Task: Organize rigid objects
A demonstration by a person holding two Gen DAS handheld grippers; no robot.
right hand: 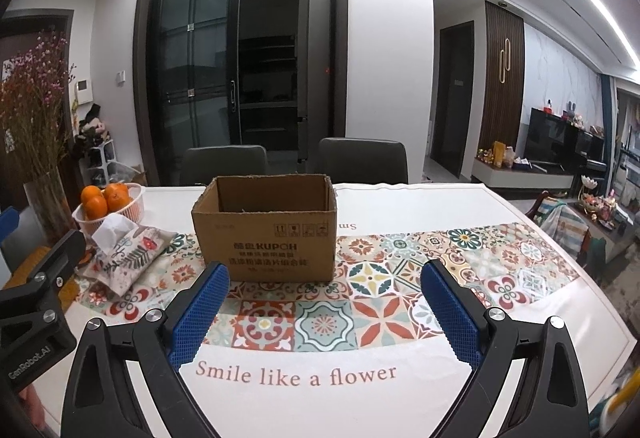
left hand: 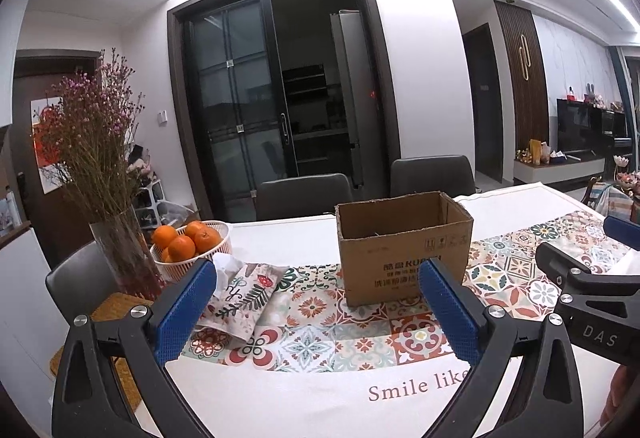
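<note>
Left wrist view: your left hand-held gripper (left hand: 316,302) is spread wide with nothing between its blue pads. The cardboard box (left hand: 402,246) stands upright and open-topped on the bench (left hand: 304,398), ahead of this hand-held gripper and to the right of its centre line; the right pad overlaps the box's lower front corner in the picture, but whether they touch cannot be told. The box's long axis runs across your line of approach. The tissue pouch (left hand: 240,294) lies ahead-left, with the basket of oranges (left hand: 188,242) and the vase (left hand: 124,254) beyond it. The hand-held gripper is held level, low over the bench.

Right wrist view: your right hand-held gripper (right hand: 324,310) is likewise wide open and empty. The box (right hand: 266,228) sits ahead, slightly left of centre, its printed long face square to you, apart from the pads. By my judgement the right hand has the straighter line to it. No loose rigid object shows on the bench, and the box interior is largely hidden.
</note>
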